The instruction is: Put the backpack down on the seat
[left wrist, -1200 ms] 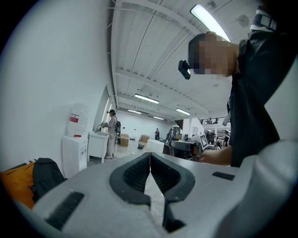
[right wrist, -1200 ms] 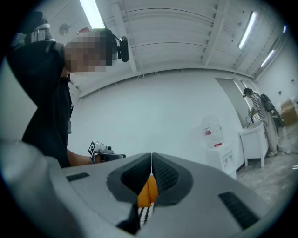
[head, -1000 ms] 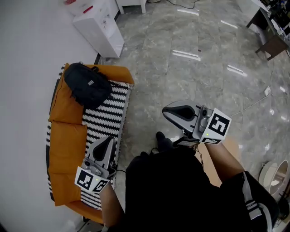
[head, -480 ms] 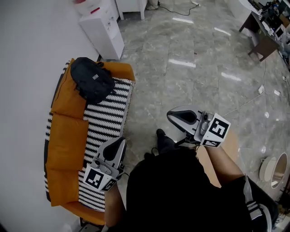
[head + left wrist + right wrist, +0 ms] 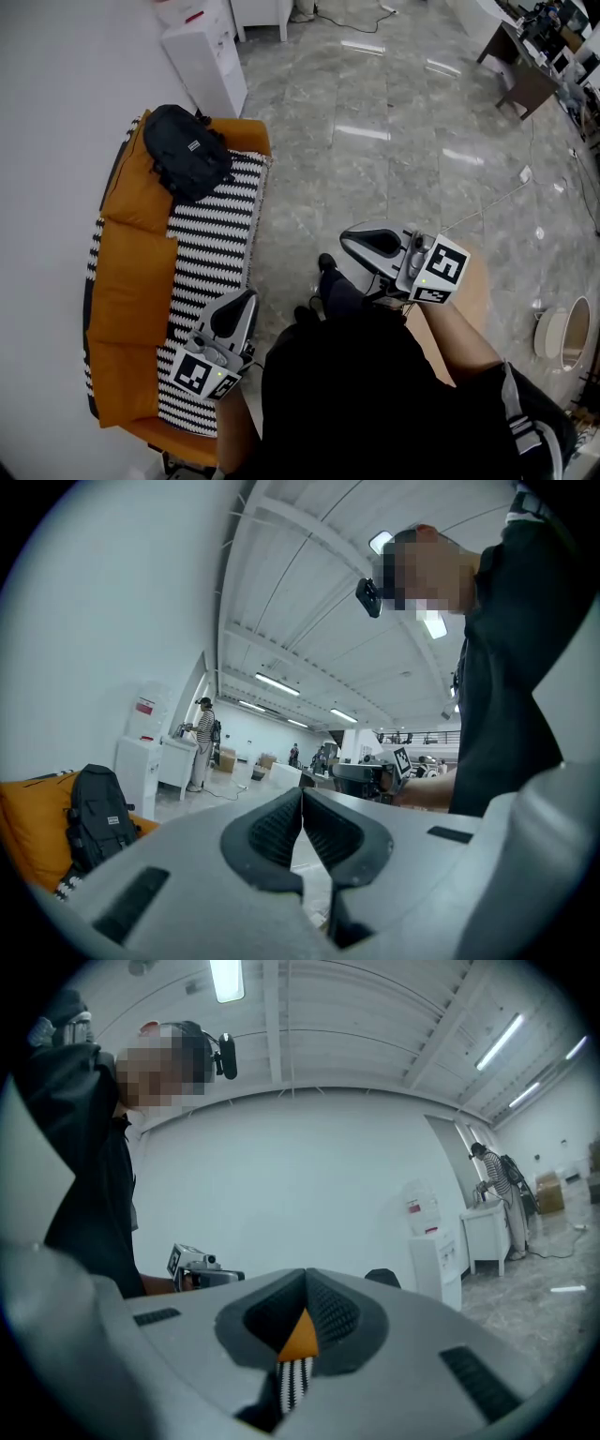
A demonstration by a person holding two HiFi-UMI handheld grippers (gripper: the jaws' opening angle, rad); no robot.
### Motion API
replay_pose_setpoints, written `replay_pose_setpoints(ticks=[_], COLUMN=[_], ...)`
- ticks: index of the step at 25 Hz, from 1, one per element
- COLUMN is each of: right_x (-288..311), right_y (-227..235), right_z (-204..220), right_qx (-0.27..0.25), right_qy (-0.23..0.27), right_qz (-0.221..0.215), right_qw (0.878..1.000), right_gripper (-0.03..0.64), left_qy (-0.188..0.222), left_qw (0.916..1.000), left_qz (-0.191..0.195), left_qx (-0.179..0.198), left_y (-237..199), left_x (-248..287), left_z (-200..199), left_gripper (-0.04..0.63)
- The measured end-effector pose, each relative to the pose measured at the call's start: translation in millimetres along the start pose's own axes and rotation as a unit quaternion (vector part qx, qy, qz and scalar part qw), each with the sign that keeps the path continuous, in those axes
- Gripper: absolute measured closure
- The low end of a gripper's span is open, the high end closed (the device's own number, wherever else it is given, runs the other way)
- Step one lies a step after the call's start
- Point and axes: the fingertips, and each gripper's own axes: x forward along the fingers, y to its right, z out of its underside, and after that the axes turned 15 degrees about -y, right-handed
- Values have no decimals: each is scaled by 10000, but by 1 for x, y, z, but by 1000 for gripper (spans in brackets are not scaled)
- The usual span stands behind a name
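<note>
Since the earlier frame, both claws have shifted a little across the head view. The black fabric backpack (image 5: 187, 161) has kept its place. It stands at the far end of the orange sofa (image 5: 127, 281), on the black-and-white striped seat cover (image 5: 214, 248), leaning on the back cushion. By this reading the set-down is complete.

My left claw (image 5: 246, 298) is clenched, pads together, with nothing between them. My right claw (image 5: 347, 241) is likewise clenched and empty; the orange and stripes seen in its gap are the sofa beyond. Both are well apart from the backpack.

Handling, as judged: soft shell that sags and folds, not fragile, weight set by contents. Take hold at the top carry loop or a shoulder strap, not the loose body panel.
</note>
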Motion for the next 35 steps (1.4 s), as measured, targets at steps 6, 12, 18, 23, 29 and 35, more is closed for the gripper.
replay_pose_setpoints(ticks=[6,12,18,23,29,35], right_x=[1,1,2,1,1,-1], right_y=[-12,-11,-11,-10,-7,-4], right_z=[3,2,4,7,9,15], right_qx=[-75,-77,-21,-27,4,9], right_qy=[-72,-73,-21,-40,-104,-206], right_qz=[5,75,116,132,134,185], right_qw=[9999,9999,9999,9999,9999,9996], right_gripper=[589,589,591,591,591,591], left_qy=[-31,-93,-140,-204,-221,-238], left_qw=[9999,9994,9988,9978,9972,9968], left_qz=[143,305,418,546,633,721], left_qx=[45,112,230,328,329,232], left_y=[7,8,8,9,8,9], left_x=[-6,-1,4,11,18,23], left_z=[4,2,-2,-4,-5,1], left_gripper=[571,571,571,571,571,571])
